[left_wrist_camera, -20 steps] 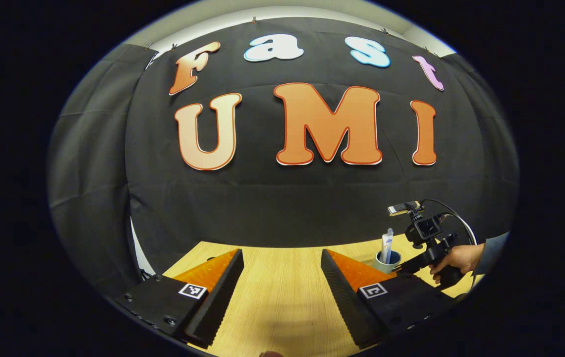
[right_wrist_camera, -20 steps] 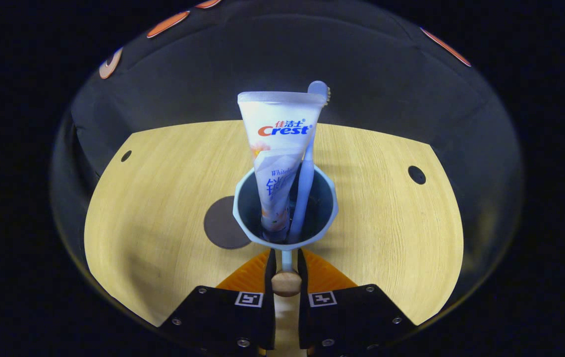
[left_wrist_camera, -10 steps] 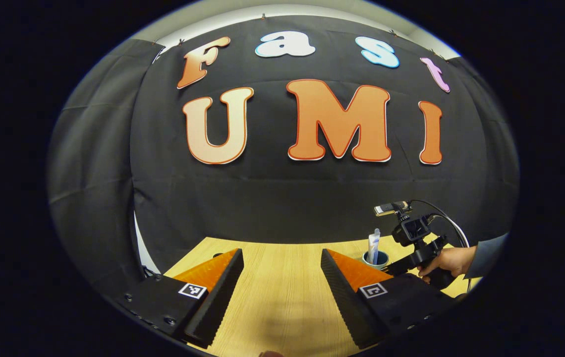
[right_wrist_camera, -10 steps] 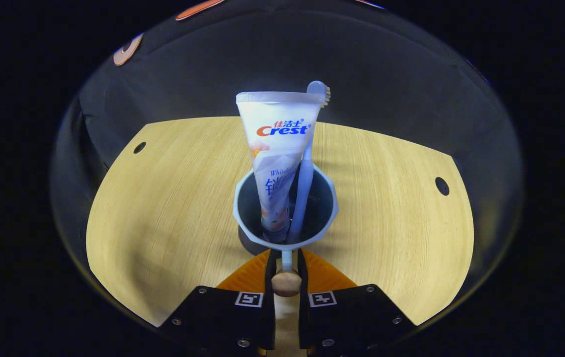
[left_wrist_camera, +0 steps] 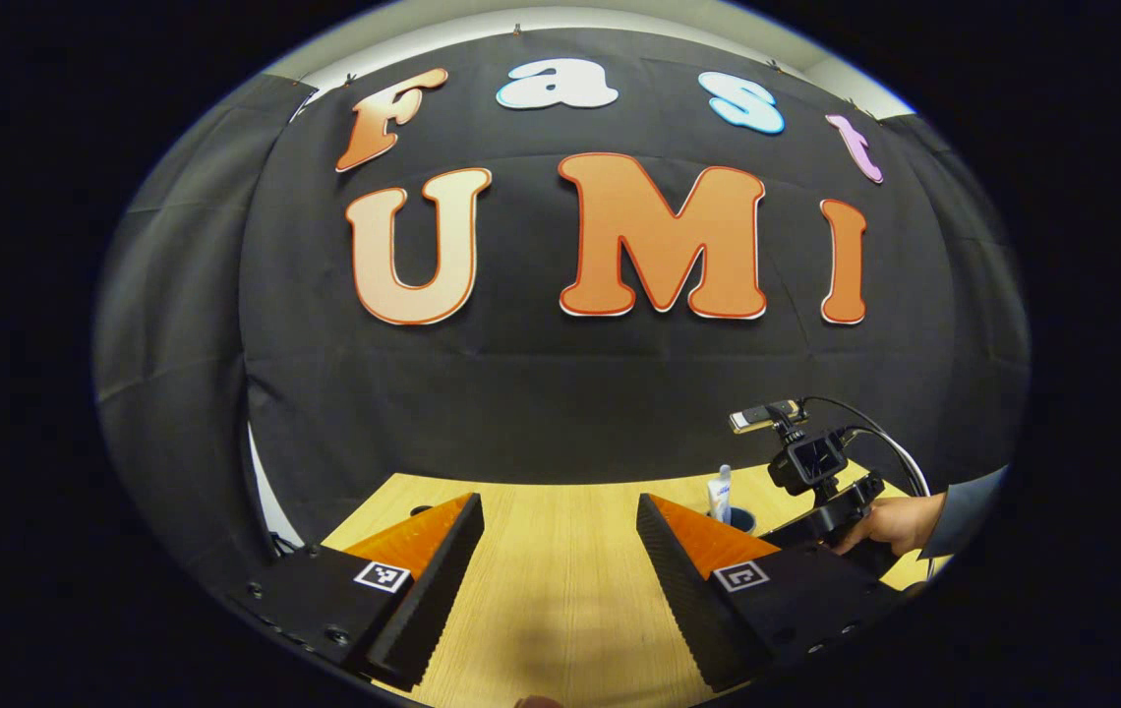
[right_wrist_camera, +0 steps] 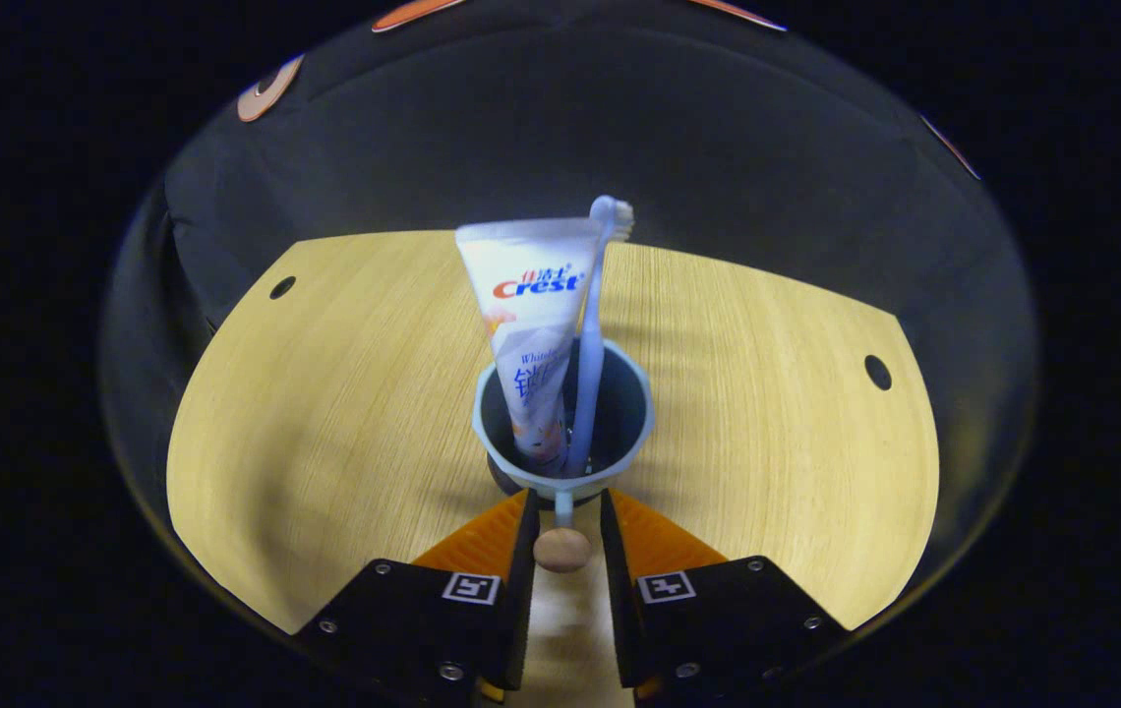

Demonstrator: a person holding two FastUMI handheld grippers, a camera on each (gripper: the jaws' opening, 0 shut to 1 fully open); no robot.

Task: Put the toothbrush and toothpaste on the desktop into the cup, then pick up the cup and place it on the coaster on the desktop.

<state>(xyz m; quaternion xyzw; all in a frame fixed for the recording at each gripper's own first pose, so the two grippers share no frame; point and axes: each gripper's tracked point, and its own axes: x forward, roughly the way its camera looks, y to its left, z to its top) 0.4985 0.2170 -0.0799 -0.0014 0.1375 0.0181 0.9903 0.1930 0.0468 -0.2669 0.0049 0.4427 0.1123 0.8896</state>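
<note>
Change: right gripper (right_wrist_camera: 562, 521) parted around the handle (right_wrist_camera: 561, 547), cup (right_wrist_camera: 562, 421) lowered.
Cup: on dark coaster (right_wrist_camera: 504, 481), toothpaste (right_wrist_camera: 525, 334) and toothbrush (right_wrist_camera: 591, 324) inside.
Left gripper (left_wrist_camera: 559, 560): wide open, holding nothing, above desktop (left_wrist_camera: 560, 600).
Progress: placement apparently finished; withdrawal left.

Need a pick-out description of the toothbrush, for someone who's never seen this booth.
Find the pale wooden desktop and the light blue cup standing near its middle, just ahead of the right gripper. Two things stand in the cup. The toothbrush is the thin pale blue stick with a bristled head on top, leaning beside the wide, flat, white toothpaste tube.
</note>
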